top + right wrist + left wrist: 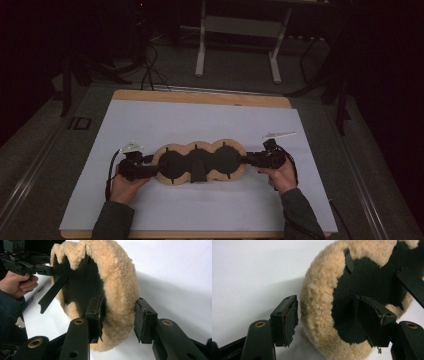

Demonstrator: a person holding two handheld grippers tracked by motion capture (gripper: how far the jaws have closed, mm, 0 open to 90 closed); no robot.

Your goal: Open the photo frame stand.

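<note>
While both tools flank the tan, fleece-rimmed black item of three joined round lobes (pixel 199 163), it lies flat on the white sheet covering the wooden surface (pixel 150 125), stretched between them. The left tool (pixel 327 322) has its jaws apart, one pad outside the fleece rim and the other over the black inner face, with a gap showing at the outer pad, so it straddles the edge without pinching. The right tool (pixel 120 320) likewise straddles the rim at the far lobe; its jaws stand about half apart, the inner pad close against the black face, the outer pad just clear of the fleece, so I judge it not yet clamped.

To do this step well, each tool should slide deeper so the pads bite past the soft pile onto the firmer black layer, then close evenly; a shallow pinch on fleece alone would likely slip. Both ends should close and lift together, keeping the piece taut so the middle lobe and its loose black strap (pixel 51 296) do not sag.

Beyond each tool the sheet is bare, and ahead of them it runs open to the surface's far edge. A small pale strip (pixel 279 134) lies just beyond the right tool; outward swings there should stay low and short.
</note>
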